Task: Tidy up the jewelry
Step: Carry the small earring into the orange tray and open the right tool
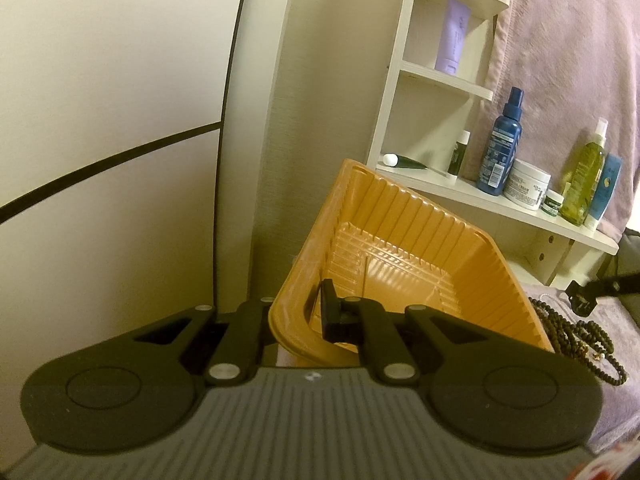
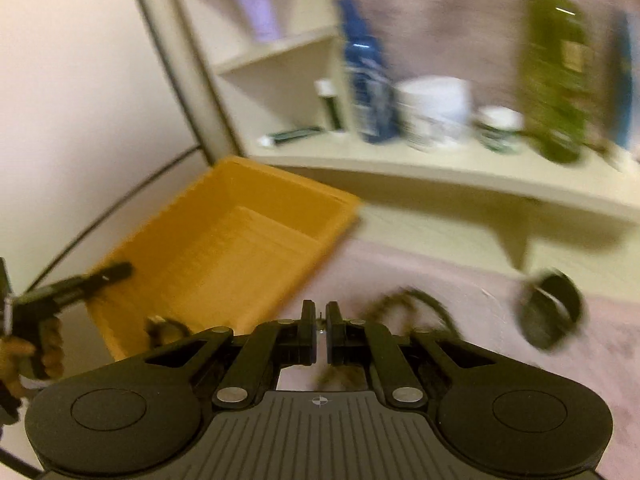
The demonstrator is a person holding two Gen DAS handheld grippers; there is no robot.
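Left gripper (image 1: 310,312): clamped on near wall of orange plastic tray (image 1: 404,256), which is held tilted. Right gripper (image 2: 319,330): jaws nearly closed, a tiny metallic piece (image 2: 320,326) seen between the tips; identity unclear. Dark beaded necklaces (image 1: 576,340) are heaped on lilac cloth (image 1: 624,400), just beside the tray.

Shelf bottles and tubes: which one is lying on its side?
The dark green tube with a white cap, at the left end of the bottom shelf. The blue spray bottle, the cream jar and the rest stand upright.

Home bedroom — toiletry shelf (image 1: 500,196)
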